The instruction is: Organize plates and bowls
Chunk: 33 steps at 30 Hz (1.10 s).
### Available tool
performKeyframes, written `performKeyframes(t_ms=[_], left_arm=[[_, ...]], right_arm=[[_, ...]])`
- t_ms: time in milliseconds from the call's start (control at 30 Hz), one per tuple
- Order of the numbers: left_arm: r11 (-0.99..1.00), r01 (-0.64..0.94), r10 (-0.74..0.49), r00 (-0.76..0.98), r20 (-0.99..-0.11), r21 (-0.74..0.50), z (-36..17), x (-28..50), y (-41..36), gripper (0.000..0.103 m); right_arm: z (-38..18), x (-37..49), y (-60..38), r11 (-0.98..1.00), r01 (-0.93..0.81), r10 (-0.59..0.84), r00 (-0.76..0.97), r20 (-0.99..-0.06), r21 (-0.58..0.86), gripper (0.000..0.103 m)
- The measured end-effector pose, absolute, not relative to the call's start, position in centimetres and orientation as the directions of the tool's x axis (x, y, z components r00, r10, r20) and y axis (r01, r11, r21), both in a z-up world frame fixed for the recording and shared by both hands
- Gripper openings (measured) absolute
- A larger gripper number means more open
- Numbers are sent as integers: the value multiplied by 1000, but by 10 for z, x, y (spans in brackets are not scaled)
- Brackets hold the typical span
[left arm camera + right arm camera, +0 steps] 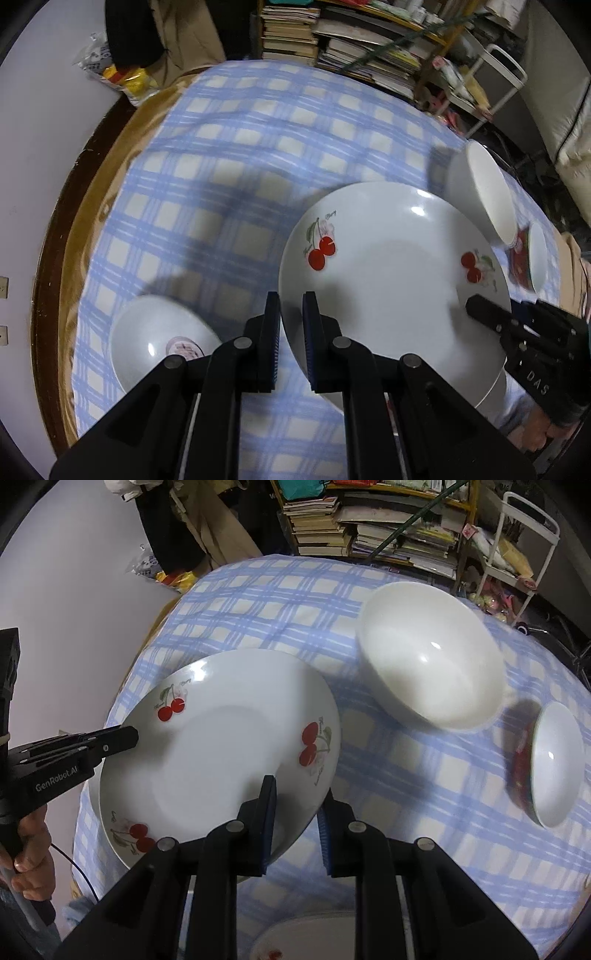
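A white cherry-print plate (388, 280) (221, 753) is held above the blue checked tablecloth (240, 147) by both grippers. My left gripper (291, 310) is shut on the plate's left rim; it also shows in the right wrist view (122, 738). My right gripper (295, 801) is shut on the plate's right rim; it shows in the left wrist view (480, 310). A large white bowl (432, 657) (484, 192) stands beyond the plate. A small bowl with a red outside (554, 764) (532, 258) sits far right. Another white bowl (159, 339) lies at the left.
Another plate (295, 938) shows partly under my right gripper near the table's front edge. Bookshelves with stacked books (369, 528) and a white metal rack (524, 542) stand behind the round table. A brown table rim (55, 240) borders the cloth at the left.
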<state>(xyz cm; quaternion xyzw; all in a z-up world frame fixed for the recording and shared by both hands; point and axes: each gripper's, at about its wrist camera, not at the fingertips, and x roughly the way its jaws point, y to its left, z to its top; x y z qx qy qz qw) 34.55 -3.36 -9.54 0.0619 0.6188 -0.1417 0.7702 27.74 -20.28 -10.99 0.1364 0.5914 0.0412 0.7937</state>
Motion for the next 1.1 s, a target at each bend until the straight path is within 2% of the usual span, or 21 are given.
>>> performKeyframes(t_ms=[233, 367, 500, 1100], left_arm=[[939, 328, -174, 180, -968, -107, -87, 306, -48, 11], [931, 341, -195, 169, -966, -128, -84, 287, -55, 11], [918, 382, -183, 172, -968, -106, -83, 263, -69, 11], [880, 452, -221, 124, -967, -143, -93, 177, -113, 12]], right_arm=[[-97, 232, -220, 959, 109, 217, 315, -924, 262, 22], [-100, 207, -236, 936, 138, 272, 298, -915, 323, 22], [-101, 181, -246, 932, 161, 266, 303, -915, 325, 22], [-99, 86, -289, 933, 238, 191, 308, -932, 270, 22]])
